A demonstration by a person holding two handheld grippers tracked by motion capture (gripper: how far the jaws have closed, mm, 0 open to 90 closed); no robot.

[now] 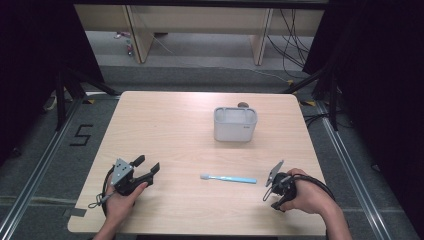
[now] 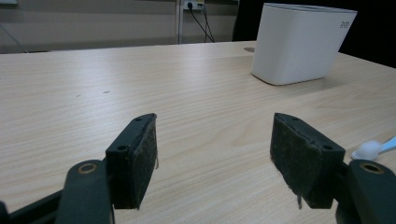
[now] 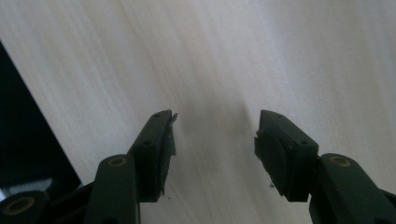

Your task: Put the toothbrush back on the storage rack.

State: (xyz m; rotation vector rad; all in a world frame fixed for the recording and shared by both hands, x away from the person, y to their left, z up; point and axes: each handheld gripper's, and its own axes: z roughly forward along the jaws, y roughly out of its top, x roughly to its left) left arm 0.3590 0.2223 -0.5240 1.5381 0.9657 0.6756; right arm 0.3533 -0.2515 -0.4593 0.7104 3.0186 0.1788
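A: Right claw (image 1: 274,186) gapes, nothing between its jaws; the toothbrush (image 1: 228,178) lies just left of it on the surface (image 1: 165,125).

B: Close on the handle (not the bristles). Left claw (image 1: 148,167) also gapes; white holder (image 1: 235,124) beyond.

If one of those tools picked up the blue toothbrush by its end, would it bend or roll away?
The toothbrush looks like thin, hard plastic, so it would probably stay fairly stiff and feel light. It lies flat on the bare wooden table, so a sideways nudge would likely slide or spin it, not roll it. Its slim handle might slip between the pads.
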